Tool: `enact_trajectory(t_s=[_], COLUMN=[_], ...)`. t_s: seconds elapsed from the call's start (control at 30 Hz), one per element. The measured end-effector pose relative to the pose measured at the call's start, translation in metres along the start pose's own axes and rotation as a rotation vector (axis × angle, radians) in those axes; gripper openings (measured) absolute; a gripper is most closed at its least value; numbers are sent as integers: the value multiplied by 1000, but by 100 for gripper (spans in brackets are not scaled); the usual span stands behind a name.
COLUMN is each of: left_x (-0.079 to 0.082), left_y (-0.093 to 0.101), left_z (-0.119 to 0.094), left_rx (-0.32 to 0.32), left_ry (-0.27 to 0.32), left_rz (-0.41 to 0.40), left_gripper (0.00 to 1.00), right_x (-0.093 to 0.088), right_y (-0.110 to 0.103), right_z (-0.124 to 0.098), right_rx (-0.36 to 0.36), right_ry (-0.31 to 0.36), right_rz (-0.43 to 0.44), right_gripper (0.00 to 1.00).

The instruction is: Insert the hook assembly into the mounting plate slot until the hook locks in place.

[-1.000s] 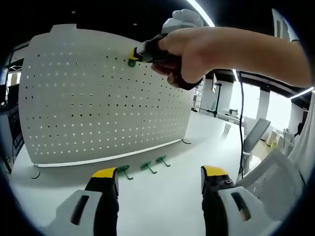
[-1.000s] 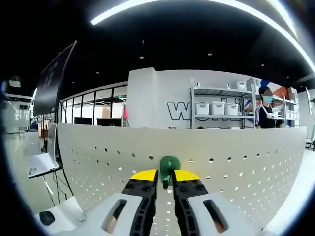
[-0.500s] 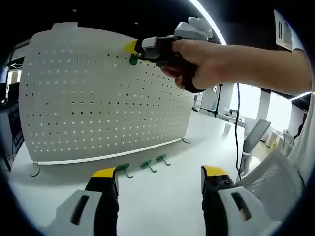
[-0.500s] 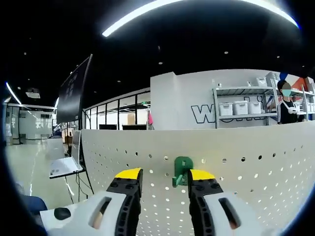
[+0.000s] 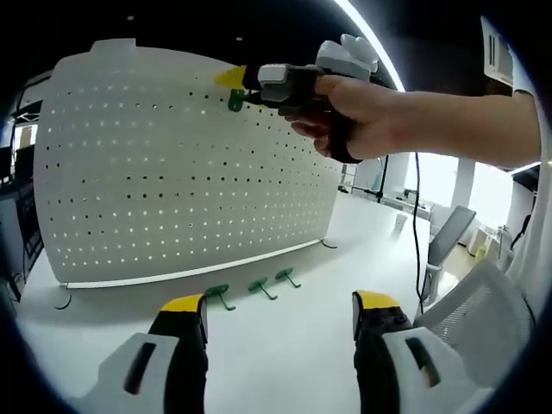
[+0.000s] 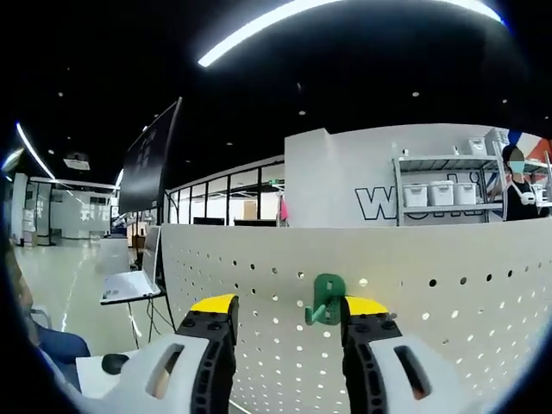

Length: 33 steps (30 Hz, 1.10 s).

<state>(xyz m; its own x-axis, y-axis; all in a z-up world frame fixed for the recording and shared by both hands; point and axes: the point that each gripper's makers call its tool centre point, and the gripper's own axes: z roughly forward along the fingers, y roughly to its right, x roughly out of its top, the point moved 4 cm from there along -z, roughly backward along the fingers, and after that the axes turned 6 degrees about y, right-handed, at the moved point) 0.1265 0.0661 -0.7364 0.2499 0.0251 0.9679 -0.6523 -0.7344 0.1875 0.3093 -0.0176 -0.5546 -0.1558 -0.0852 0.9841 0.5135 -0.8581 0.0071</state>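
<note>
A white pegboard mounting plate (image 5: 172,172) stands upright on the white table (image 5: 285,345). A green hook (image 5: 235,101) sits in a hole near the plate's top edge, also seen as the green hook (image 6: 327,299) in the right gripper view. My right gripper (image 6: 286,306) is open, its jaws spread on either side of the hook; it appears as the right gripper (image 5: 231,83) held by a hand (image 5: 362,112) in the left gripper view. My left gripper (image 5: 280,306) stands open low over the table, holding nothing.
Three spare green hooks (image 5: 252,289) lie on the table at the plate's foot. An office chair (image 5: 448,237) stands to the right. Behind the plate, shelves with white bins (image 6: 448,194) and a person (image 6: 522,185). A laptop (image 6: 129,285) sits at left.
The right gripper's jaws went from shut on the green hook to spread apart, leaving the hook hanging in the plate. The left gripper stayed put.
</note>
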Motion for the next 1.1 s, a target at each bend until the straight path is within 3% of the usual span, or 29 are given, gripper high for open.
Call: enact_trajectory(t_s=[0.3, 0.53, 1.1], left_x=[0, -1, 6], left_y=[-3, -1, -4], left_z=[-1, 0, -2], left_rx=[10, 7, 9], left_ry=[-1, -7, -2], left_rz=[-2, 4, 16], left_gripper=[70, 70, 71], right_x=[-3, -6, -29], right_y=[0, 4, 13], right_z=[-17, -27, -88], right_rx=[69, 62, 113], right_ry=[14, 12, -21], right_rz=[-20, -9, 8], right_gripper=[50, 50, 52])
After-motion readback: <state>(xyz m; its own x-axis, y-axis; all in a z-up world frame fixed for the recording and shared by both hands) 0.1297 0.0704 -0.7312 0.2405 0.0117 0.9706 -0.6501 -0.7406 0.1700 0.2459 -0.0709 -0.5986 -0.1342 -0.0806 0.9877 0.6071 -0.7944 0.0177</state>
